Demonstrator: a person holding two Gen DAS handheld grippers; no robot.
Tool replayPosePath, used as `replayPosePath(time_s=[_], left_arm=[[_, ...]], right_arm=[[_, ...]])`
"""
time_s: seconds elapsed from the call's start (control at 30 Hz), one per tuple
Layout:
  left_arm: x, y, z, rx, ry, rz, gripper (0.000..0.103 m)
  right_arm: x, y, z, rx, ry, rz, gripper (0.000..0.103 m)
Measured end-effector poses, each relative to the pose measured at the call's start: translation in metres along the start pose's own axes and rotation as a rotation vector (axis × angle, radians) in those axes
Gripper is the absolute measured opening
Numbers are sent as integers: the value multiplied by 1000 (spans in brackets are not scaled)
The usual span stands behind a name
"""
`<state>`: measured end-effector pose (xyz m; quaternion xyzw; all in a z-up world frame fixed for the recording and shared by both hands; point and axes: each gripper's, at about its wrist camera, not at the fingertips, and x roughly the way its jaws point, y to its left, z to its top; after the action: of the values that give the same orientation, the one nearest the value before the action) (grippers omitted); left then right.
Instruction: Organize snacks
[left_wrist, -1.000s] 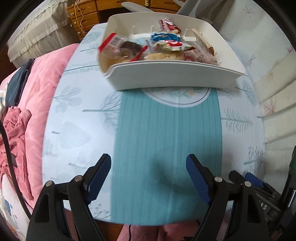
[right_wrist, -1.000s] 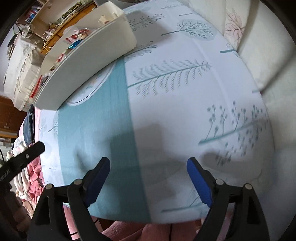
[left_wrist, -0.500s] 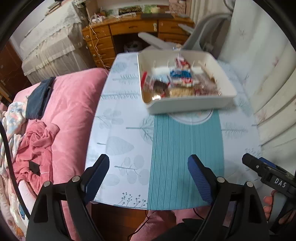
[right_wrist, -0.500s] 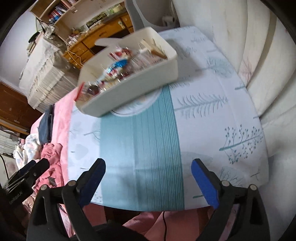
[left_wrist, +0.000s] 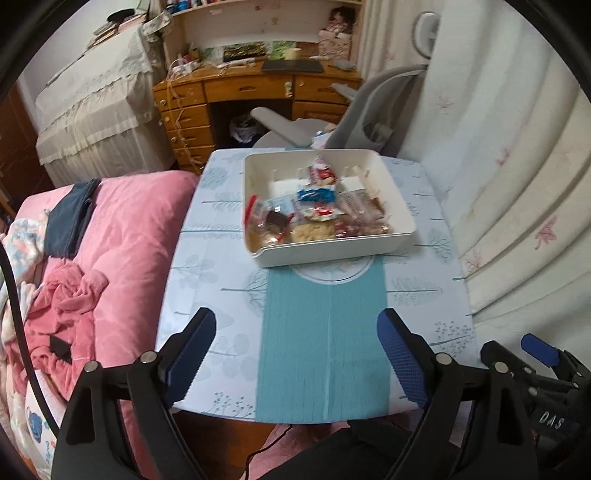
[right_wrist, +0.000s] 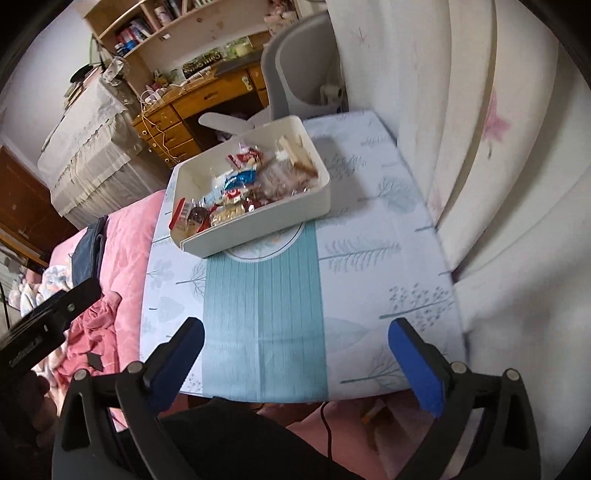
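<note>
Looking along your left gripper (left_wrist: 295, 354), you now see far more of the room than a second ago: the view has pulled up and back, so the white rectangular plastic tray (left_wrist: 332, 254) that filled the top of the picture sits small at the far end of the table's pale leaf-print cloth with its teal centre stripe (left_wrist: 325, 350). The jaws have just been opening and stand released, nothing between the blue pads. Wrapped snacks (left_wrist: 314, 214) in red, blue and clear packets lie heaped inside the tray; their print is too blurred to read. At lower right, the other tool shows white letters "DAS".

Through your right gripper (right_wrist: 295, 362), the same tray (right_wrist: 258, 225) has likewise shrunk and moved away, its snacks (right_wrist: 236, 192) now visible inside. These jaws have also just been opening and are released, empty. A pink quilt (right_wrist: 122, 236) lies left of the table.
</note>
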<state>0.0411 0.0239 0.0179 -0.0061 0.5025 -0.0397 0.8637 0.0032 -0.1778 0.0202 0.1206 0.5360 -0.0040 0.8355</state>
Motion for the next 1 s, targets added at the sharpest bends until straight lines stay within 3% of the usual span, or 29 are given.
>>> replayPosePath(time_s=[0.2, 0.27, 0.63, 1.0], left_arm=[[-2, -24, -6, 30, -32, -40, 94], [-3, -26, -7, 23, -44, -38, 101], [-19, -33, -10, 32, -141, 1, 102], [-23, -23, -12, 5, -147, 42, 102]], right_arm=[[-23, 3, -4, -49, -83, -33, 101], [-28, 3, -5, -54, -109, -44, 101], [-39, 8, -6, -110, -185, -31, 103], [-37, 18, -6, -147, -186, -8, 103]])
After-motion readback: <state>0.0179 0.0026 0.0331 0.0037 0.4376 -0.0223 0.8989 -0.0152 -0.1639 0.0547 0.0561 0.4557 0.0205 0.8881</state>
